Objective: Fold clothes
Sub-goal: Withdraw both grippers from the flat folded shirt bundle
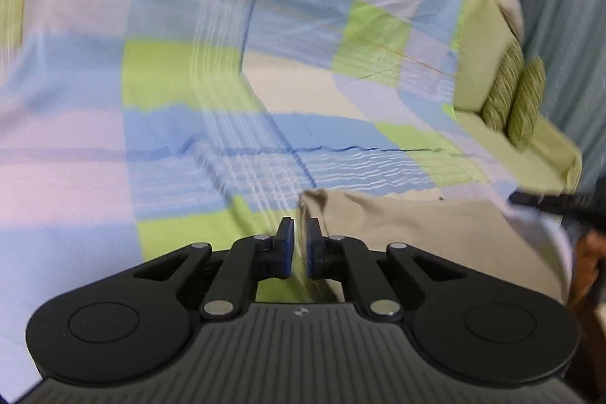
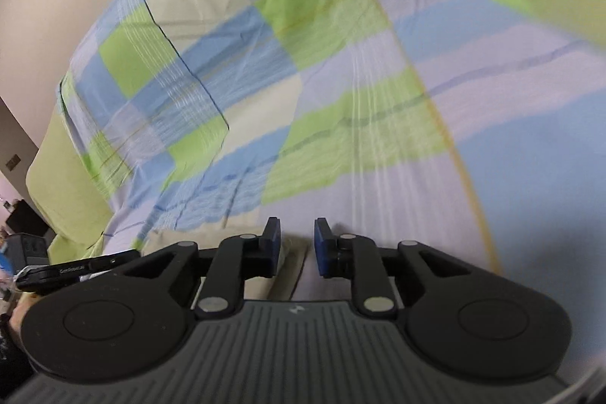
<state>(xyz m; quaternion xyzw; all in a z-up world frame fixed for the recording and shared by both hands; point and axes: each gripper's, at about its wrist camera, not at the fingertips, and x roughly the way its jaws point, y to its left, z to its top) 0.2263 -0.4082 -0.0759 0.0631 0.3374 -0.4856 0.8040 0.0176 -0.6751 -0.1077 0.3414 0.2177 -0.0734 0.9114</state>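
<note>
- The beige garment (image 1: 409, 226) lay on the checked bedsheet (image 1: 189, 82), near the sheet's lower edge as both views framed it.
- In the left wrist view the left gripper (image 1: 299, 245) had its blue pads nearly together on a thin upstanding edge of the beige garment, so it looked pinched and held there.
- Beyond the garment, at the far side of the checked bedsheet, stood a green cushion (image 1: 488, 36) and two striped rolls (image 1: 515, 93).
- In the right wrist view the right gripper (image 2: 297, 245) showed a clear gap between its pads; the beige garment (image 2: 288, 260) lay beneath and just inside that gap, but the pads did not appear to press on it. Nothing held, as far as could be seen.
- The tip of the other tool (image 2: 75, 269) showed low at the left of that view, beside the garment.
- Handling, by judgement: light, limp cloth, no stiffness; it would sag and drape from any single pinch, not slip much on rubbery pads, and could not break.
- Best hold, by judgement: two corners or a hem, well apart along one edge, so the fold stays square.
</note>
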